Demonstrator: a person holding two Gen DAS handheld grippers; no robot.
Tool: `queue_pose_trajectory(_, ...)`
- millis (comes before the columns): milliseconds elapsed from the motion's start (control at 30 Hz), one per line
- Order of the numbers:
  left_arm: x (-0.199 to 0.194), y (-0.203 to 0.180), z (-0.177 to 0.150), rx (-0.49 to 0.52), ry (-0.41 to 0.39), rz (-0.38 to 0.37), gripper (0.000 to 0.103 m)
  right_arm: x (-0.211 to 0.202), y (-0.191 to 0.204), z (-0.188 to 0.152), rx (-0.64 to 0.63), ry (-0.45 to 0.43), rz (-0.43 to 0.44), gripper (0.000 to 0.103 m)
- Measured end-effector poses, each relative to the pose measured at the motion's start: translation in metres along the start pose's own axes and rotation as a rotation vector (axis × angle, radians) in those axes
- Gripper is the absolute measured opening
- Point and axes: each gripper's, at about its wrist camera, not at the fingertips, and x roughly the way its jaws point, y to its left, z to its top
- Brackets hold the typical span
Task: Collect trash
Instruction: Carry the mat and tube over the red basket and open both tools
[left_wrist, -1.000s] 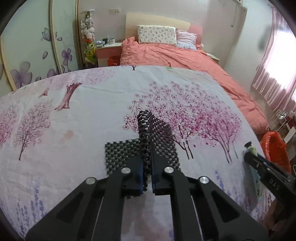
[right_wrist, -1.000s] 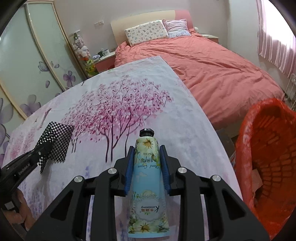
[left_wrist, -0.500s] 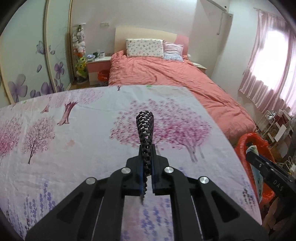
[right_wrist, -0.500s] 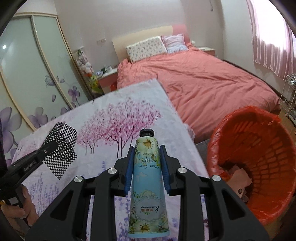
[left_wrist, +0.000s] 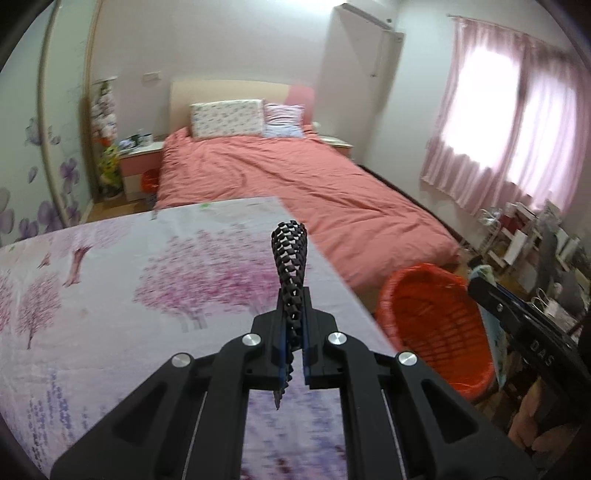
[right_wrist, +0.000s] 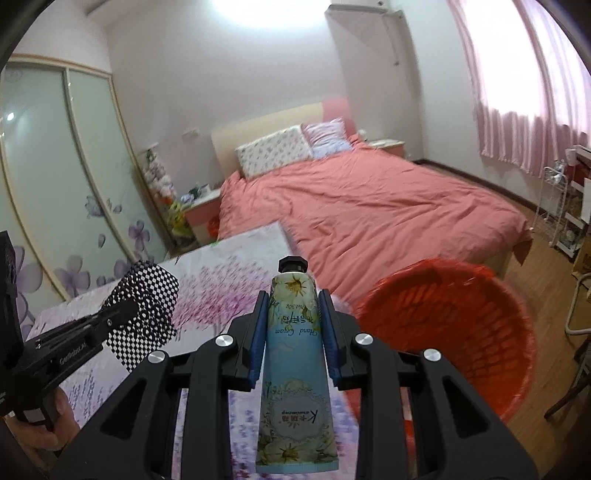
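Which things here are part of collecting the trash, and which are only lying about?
Part of the job:
- hand cream tube, in right gripper
- checkered black-and-white piece, in left gripper
- orange bin

Only lying about:
- pillows
- pink curtains
- nightstand

The hand cream tube (right_wrist: 293, 354) carries "Hand Cream" in script across its middle, seen upside down, with a large "K" beside Chinese characters too small to make out. The left gripper (right_wrist: 122, 314) bears "GenRobot.AI" on its arm. The right gripper (left_wrist: 480, 286) shows "DAS".
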Motion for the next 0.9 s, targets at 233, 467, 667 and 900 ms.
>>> queue_pose_trajectory(233,0.010,-0.059,0.002,0.045,0.008,-0.120,0.007,-0.010,-0.047,0.007,0.070,-0.058,-0.065,0.028)
queue_pose_trajectory(467,0.036,-0.122,-0.007,0.098,0.043,-0.228,0.007,-0.005,-0.089,0.008,0.156,-0.070,-0.093,0.028)
queue_pose_trajectory(667,0.070,-0.158,-0.017,0.132,0.093,-0.264,0.008,0.007,-0.119,0.008,0.222,-0.063,-0.092,0.028)
queue_pose_trajectory(900,0.108,-0.165,-0.030,0.145,0.153,-0.196,0.038,0.025,-0.142,0.000,0.267,-0.004,-0.095,0.040)
